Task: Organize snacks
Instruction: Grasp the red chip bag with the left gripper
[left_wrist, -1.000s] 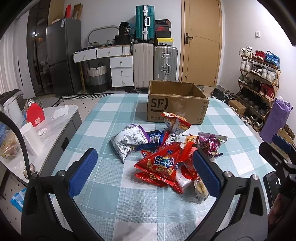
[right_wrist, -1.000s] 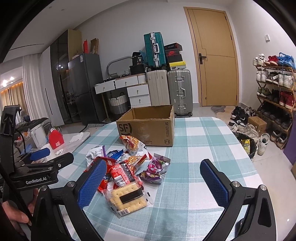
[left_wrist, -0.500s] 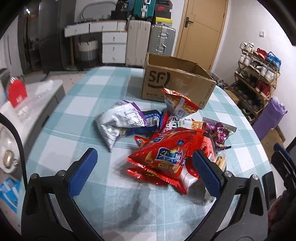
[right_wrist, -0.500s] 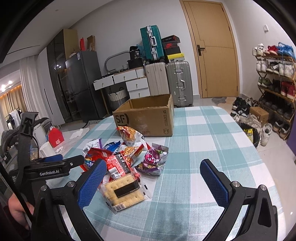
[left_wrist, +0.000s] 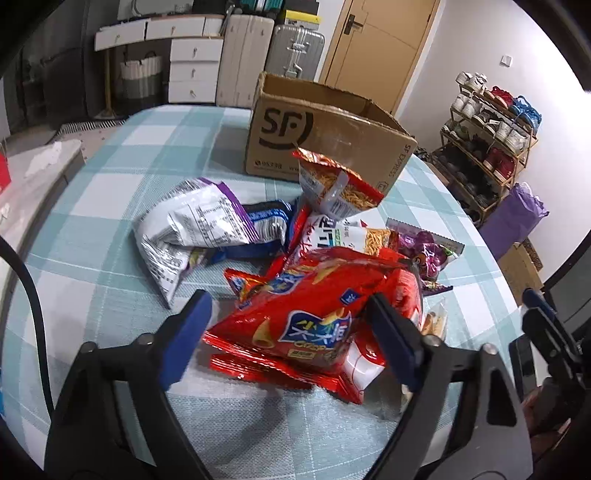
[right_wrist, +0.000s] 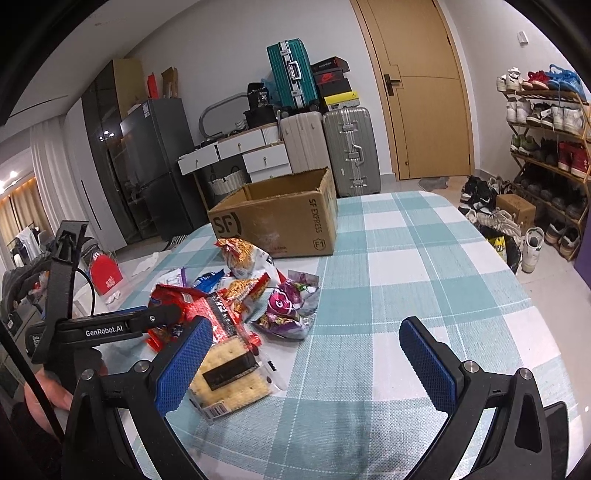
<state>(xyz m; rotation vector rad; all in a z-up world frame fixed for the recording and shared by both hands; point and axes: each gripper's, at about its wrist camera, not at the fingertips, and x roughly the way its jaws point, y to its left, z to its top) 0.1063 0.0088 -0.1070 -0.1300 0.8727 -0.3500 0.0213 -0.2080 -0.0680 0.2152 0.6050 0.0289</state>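
A pile of snack bags lies on the checked table (left_wrist: 110, 155). On top is a big red chip bag (left_wrist: 314, 306); my left gripper (left_wrist: 291, 332) is open with its blue pads on either side of that bag. A silver-purple bag (left_wrist: 192, 225), an orange noodle bag (left_wrist: 336, 181) and a purple candy bag (left_wrist: 424, 251) lie behind. An open SF cardboard box (left_wrist: 317, 129) stands beyond the pile, also in the right wrist view (right_wrist: 280, 218). My right gripper (right_wrist: 303, 362) is open and empty over the table, beside a cracker pack (right_wrist: 229, 380). The left gripper shows there (right_wrist: 122, 325).
A side counter (left_wrist: 33, 170) stands left of the table. Suitcases (right_wrist: 347, 147), drawers and a fridge (right_wrist: 155, 162) line the far wall. A shoe rack (right_wrist: 546, 147) and loose shoes stand to the right by the door.
My left gripper has moved forward and down onto the pile, and its jaws have narrowed around the red chip bag. The right gripper has barely moved.
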